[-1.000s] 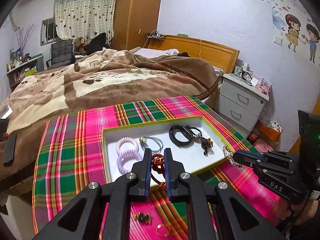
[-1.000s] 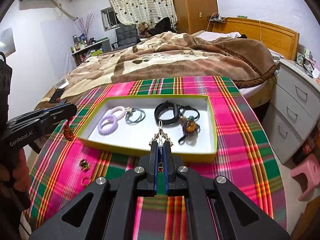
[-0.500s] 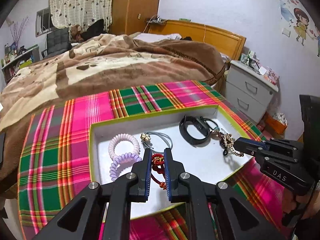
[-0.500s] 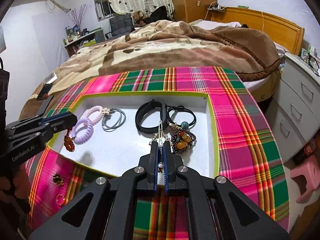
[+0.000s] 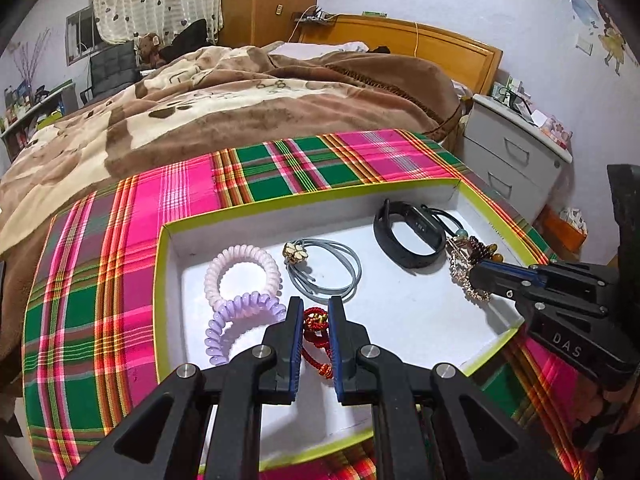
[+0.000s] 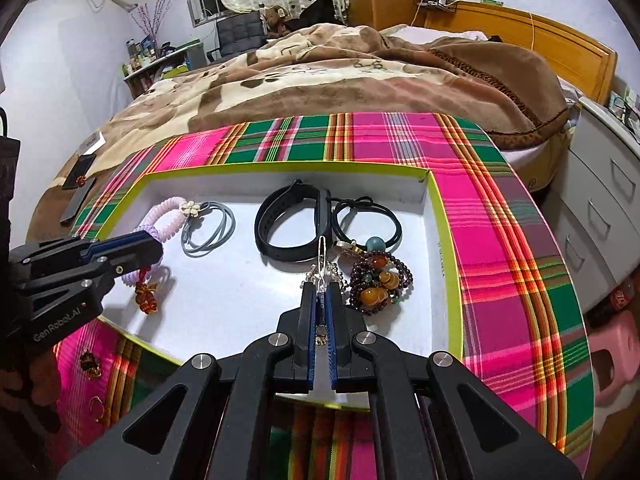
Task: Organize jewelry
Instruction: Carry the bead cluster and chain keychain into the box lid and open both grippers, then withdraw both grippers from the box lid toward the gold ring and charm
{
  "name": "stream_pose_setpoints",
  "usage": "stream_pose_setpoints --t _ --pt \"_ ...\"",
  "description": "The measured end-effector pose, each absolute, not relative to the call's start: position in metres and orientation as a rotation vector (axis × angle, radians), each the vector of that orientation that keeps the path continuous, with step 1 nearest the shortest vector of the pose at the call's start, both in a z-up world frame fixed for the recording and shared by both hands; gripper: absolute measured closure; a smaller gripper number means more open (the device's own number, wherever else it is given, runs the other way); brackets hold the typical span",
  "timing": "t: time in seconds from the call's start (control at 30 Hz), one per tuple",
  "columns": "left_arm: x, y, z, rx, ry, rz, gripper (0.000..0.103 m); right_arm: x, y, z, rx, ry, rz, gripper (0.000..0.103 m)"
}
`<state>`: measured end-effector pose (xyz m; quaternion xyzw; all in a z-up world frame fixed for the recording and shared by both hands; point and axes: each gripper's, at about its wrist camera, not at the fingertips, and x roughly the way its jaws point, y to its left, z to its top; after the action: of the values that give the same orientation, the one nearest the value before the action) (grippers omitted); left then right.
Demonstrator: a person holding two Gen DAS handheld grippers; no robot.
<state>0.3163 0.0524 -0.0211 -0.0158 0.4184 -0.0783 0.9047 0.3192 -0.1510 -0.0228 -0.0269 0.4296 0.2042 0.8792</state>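
Observation:
A white tray with a lime rim [image 5: 400,187] [image 6: 280,166] lies on the plaid cloth. My left gripper [image 5: 314,308] is shut on a red cord bracelet [image 5: 316,334] and holds it over the tray's near left part; its amber charm [image 6: 146,298] hangs down. My right gripper [image 6: 320,292] is shut on a silver chain piece [image 6: 321,258] over the tray, beside a beaded bracelet [image 6: 378,282]. In the tray lie two spiral hair ties [image 5: 240,280], a grey flower hair tie [image 5: 324,268] and a black watch band [image 5: 408,236].
Small gold pieces [image 6: 90,360] and a ring [image 6: 98,402] lie on the cloth [image 5: 100,280] outside the tray's near left. A bed [image 5: 240,92] stands behind the table, a white nightstand [image 5: 516,156] at the right.
Both grippers moved forward and lower over the tray with their pieces. The red bracelet now hangs inside the tray's rim; the chain piece is down by the beaded bracelet.

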Motion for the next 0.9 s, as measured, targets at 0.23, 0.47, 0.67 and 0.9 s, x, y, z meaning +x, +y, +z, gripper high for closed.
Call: stream_pose_setpoints --t 0.23,0.47,0.67,0.9 --pt "0.317 0.051 -0.023 -0.026 0.869 -0.159 0.091 0.319 -0.149 -0.023 -0.065 0.898 0.425 0.098" --pt "0.313 0.053 -0.02 -0.038 0.853 -0.151 0.091 0.313 -0.149 -0.021 -0.066 0.885 0.418 0.087" --pt "0.306 0.055 -0.015 -0.036 0.833 -0.139 0.085 0.309 -0.153 -0.016 -0.051 0.869 0.416 0.076" --pt "0.297 0.056 -0.009 -0.044 0.817 -0.137 0.084 0.299 -0.155 -0.007 -0.048 0.848 0.415 0.075"
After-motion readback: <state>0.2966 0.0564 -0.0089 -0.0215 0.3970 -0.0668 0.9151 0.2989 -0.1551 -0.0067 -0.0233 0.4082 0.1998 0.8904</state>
